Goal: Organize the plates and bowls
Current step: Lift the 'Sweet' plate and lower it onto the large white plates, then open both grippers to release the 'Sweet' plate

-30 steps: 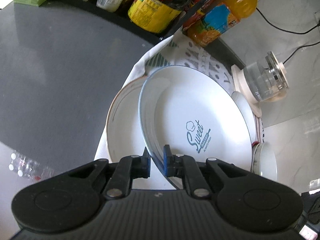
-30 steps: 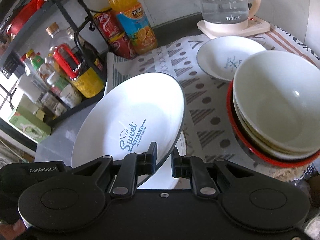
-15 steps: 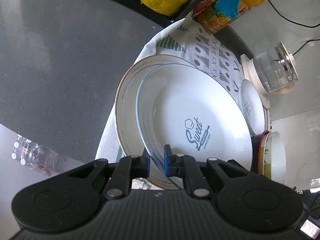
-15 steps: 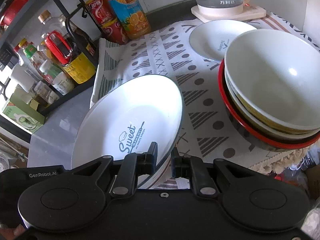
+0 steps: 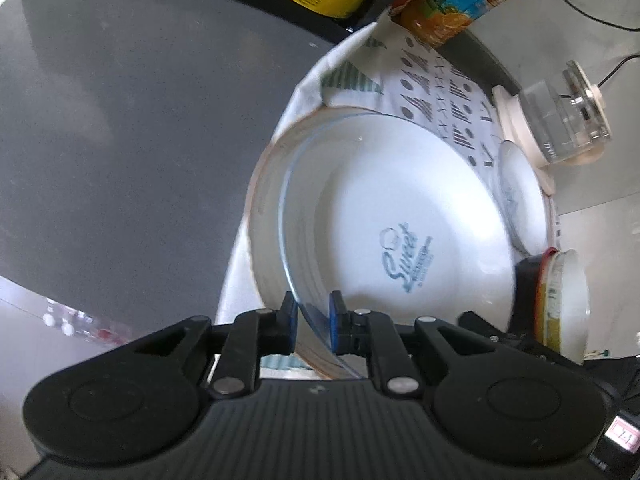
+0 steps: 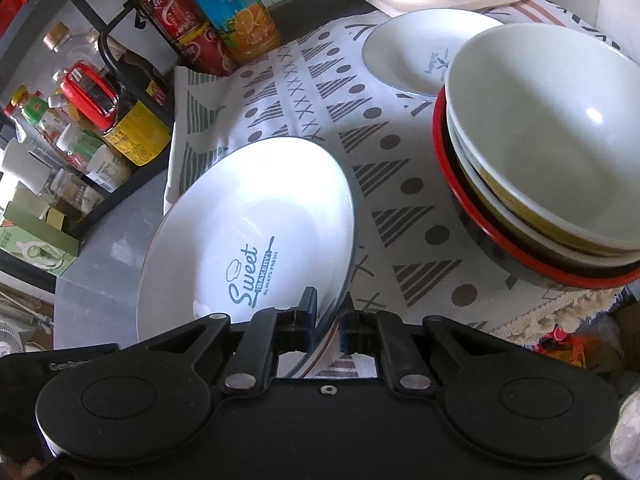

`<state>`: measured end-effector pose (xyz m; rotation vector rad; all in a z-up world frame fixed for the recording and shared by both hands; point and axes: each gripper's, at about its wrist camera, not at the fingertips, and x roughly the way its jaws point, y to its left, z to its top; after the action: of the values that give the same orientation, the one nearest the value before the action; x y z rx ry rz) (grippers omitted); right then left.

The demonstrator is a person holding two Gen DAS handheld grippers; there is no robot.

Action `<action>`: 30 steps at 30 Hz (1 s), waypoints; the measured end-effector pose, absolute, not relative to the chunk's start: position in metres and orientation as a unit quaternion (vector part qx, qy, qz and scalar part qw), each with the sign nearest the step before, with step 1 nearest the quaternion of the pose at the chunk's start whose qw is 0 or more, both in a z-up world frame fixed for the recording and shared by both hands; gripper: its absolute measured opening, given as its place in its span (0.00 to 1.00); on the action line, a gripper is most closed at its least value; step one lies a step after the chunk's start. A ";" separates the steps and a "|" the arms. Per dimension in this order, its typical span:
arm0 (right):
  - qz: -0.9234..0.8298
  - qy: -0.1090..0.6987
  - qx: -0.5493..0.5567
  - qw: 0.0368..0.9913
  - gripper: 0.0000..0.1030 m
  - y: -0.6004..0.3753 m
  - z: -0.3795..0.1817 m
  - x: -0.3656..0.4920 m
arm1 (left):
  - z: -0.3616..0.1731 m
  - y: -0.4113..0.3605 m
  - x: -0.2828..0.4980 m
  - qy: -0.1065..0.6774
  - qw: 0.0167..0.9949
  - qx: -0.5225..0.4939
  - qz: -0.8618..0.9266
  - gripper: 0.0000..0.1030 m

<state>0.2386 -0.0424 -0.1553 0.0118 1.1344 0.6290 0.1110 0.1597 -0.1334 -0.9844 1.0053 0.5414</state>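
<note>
A white "Sweet Bakery" plate (image 5: 400,216) with a thin blue rim lies tilted over a larger white plate with a brown rim (image 5: 266,216) on the patterned cloth. My left gripper (image 5: 313,322) has the plate's near rim between its fingers, with a visible gap to the rim. The same plate (image 6: 256,232) shows in the right wrist view, where my right gripper (image 6: 327,322) straddles its other rim with a slight gap. A smaller white plate (image 6: 412,52) lies further back. A stack of bowls (image 6: 540,152) in a red-rimmed bowl stands at the right.
A glass kettle (image 5: 560,116) on a cream base stands at the back. An orange juice bottle (image 6: 236,8), red cans (image 6: 188,28) and a black wire rack of jars (image 6: 100,92) line the left. Grey counter (image 5: 120,140) lies beside the cloth (image 6: 320,128).
The Sweet Bakery plate has come down onto the larger brown-rimmed plate. Both grippers moved lower with it, and their fingers have eased apart around its rim.
</note>
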 end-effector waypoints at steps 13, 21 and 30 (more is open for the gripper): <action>0.284 0.540 -0.006 0.792 0.11 -0.042 -0.159 0.247 | -0.114 0.198 0.101 0.432 0.743 -0.423 0.287 0.45; 0.281 0.543 -0.016 0.791 0.13 -0.037 -0.162 0.253 | -0.129 0.201 0.111 0.441 0.738 -0.408 0.307 0.45; 0.283 0.551 -0.025 0.785 0.13 -0.029 -0.166 0.259 | -0.142 0.207 0.112 0.436 0.739 -0.432 0.279 0.25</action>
<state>0.2585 -0.0294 -0.1659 -0.0532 1.1888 0.6096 0.1120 0.2068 -0.1415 -0.9473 0.9567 0.6116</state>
